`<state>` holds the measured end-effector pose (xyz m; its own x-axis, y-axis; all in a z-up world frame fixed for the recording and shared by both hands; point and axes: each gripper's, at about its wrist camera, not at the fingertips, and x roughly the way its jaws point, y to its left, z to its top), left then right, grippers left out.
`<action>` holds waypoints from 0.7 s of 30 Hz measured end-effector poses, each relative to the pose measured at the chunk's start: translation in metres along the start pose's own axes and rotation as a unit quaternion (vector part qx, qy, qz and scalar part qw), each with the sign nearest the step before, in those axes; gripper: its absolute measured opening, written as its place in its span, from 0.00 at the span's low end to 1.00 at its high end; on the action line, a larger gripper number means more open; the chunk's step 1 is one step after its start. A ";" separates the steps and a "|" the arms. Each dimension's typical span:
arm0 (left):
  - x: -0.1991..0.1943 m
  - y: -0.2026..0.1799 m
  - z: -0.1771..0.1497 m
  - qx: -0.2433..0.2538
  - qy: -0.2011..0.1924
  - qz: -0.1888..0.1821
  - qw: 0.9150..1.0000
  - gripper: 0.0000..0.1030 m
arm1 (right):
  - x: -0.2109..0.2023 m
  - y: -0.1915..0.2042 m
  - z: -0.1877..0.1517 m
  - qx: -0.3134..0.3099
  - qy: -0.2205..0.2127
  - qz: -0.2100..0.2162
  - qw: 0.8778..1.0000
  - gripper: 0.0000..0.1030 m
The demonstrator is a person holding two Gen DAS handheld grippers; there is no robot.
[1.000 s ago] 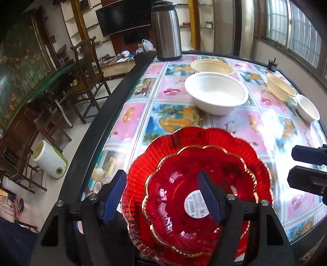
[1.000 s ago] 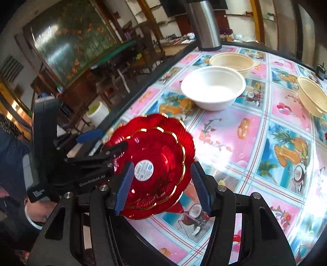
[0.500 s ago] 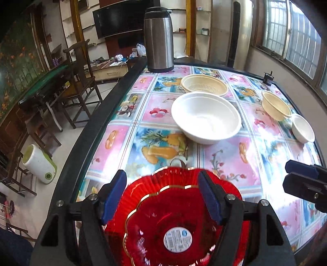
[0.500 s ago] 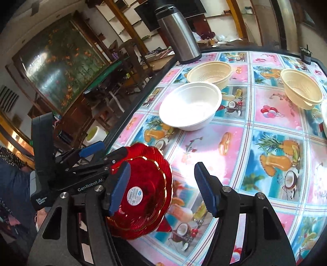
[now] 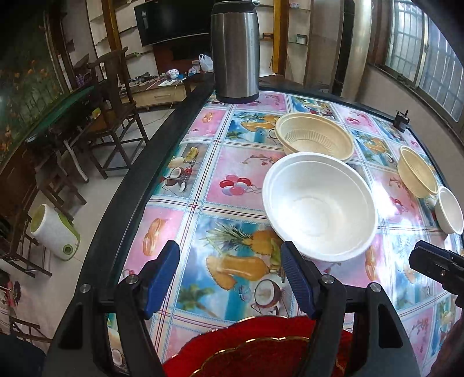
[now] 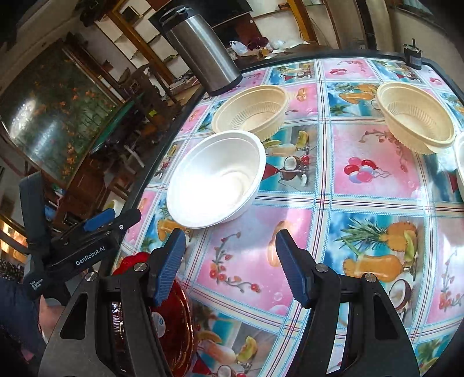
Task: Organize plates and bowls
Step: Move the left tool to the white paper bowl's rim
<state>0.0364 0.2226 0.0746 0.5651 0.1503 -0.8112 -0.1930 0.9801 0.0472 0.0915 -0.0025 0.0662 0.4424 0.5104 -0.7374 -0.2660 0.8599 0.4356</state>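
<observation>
Left wrist: left gripper (image 5: pixel 229 275) spread, empty; right gripper (image 6: pixel 229 264) spread, empty; white bowl (image 5: pixel 319 206) ahead.

Wooden chairs (image 5: pixel 114 95), dark television (image 5: pixel 171 20), barred windows (image 5: pixel 426 43).

Red plates (image 5: pixel 261 353) cut off by bottom edge under my left tongs (image 5: pixel 229 278); in right view my own tong arm hides most of them. Small white bowl (image 6: pixel 459 162) clipped at the counter's right edge.
</observation>
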 end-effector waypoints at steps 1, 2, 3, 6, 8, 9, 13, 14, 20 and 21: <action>0.004 0.001 0.003 0.000 0.003 0.000 1.000 0.70 | 0.002 -0.001 0.002 -0.001 0.000 -0.001 1.000 0.64; 0.006 0.001 0.005 -0.001 0.005 0.000 1.000 0.70 | 0.005 -0.001 0.004 -0.003 0.000 -0.004 1.000 0.64; 0.010 0.001 0.007 -0.002 0.006 -0.001 1.000 0.70 | 0.008 -0.001 0.006 -0.004 0.002 -0.010 1.000 0.64; 0.019 0.002 0.014 -0.008 0.009 -0.004 1.000 0.70 | 0.014 -0.002 0.013 -0.001 0.005 -0.011 1.000 0.64; 0.024 0.001 0.018 -0.010 0.011 -0.005 1.000 0.70 | 0.019 -0.002 0.017 0.001 0.006 -0.015 1.000 0.64; 0.027 0.000 0.020 -0.009 0.013 -0.005 1.000 0.70 | 0.021 -0.003 0.019 0.001 0.008 -0.016 1.000 0.64; 0.035 -0.002 0.027 -0.014 0.019 -0.016 1.000 0.70 | 0.027 -0.005 0.026 -0.001 0.006 -0.020 1.000 0.64; 0.036 -0.002 0.028 -0.015 0.020 -0.017 1.000 0.70 | 0.029 -0.007 0.028 0.003 0.006 -0.020 1.000 0.64; 0.042 -0.009 0.033 -0.011 0.024 -0.019 0.999 0.70 | 0.038 -0.014 0.033 0.016 0.018 -0.022 0.999 0.64; 0.044 -0.009 0.034 -0.010 0.025 -0.019 0.999 0.70 | 0.039 -0.015 0.033 0.017 0.020 -0.021 0.999 0.64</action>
<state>0.0902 0.2243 0.0581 0.5313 0.1066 -0.8404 -0.1886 0.9820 0.0053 0.1412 0.0044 0.0477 0.4182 0.4746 -0.7745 -0.2184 0.8802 0.4215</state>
